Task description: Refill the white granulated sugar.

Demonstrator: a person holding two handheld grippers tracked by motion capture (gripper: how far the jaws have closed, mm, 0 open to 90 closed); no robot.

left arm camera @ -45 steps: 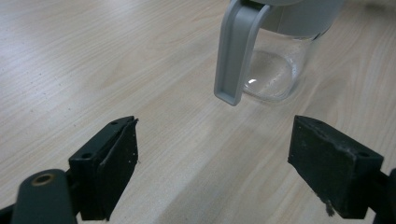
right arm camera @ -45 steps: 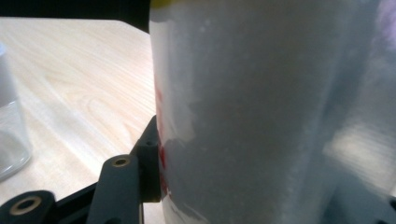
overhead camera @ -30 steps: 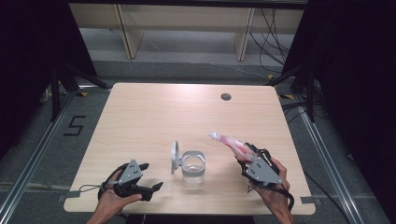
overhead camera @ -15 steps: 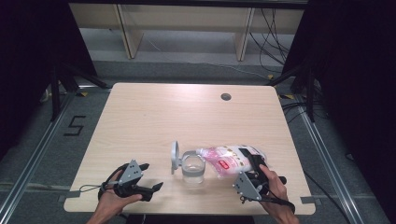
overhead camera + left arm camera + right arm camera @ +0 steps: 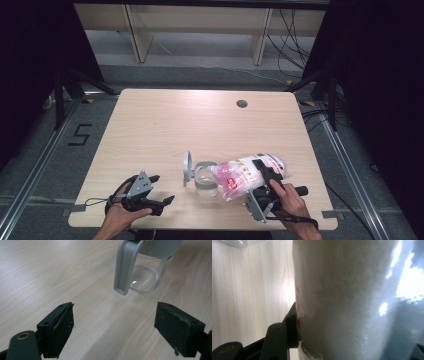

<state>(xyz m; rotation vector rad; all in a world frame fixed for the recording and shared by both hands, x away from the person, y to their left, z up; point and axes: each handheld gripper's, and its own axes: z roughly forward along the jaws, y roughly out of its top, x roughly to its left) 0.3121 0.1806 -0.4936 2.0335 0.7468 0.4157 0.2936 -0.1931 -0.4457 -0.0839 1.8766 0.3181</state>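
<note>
The left hand-held gripper (image 5: 156, 190) is resting near the front left edge of the pale wood-grain desk (image 5: 165, 125), its two black, matte, block-shaped jaws standing wide apart with nothing between them. In the left gripper view those jaws are pointing toward a clear glass jar (image 5: 147, 277) with a smooth grey plastic collar, its flat grey lid (image 5: 125, 267) hanging open on a hinge at the side nearest the gripper. A strip of bare desk is lying between the jaws and the jar.

In the high view the jar (image 5: 204, 177) is standing upright near the front middle of the desk. Just to its right, a soft, crinkled clear plastic bag (image 5: 245, 172) with red print is lying tilted, its left end reaching over the jar's mouth. In the right gripper view the bag (image 5: 352, 302) is showing a fine white granular filling. The right hand-held gripper (image 5: 265, 172) is clamping the bag's right part, with one jaw pressing against the film in its own view.

The far half of the desk is lying open, with a small dark round hole (image 5: 242, 104) near the rear right edge. The right hand (image 5: 290, 205) is sitting close to the front edge.
</note>
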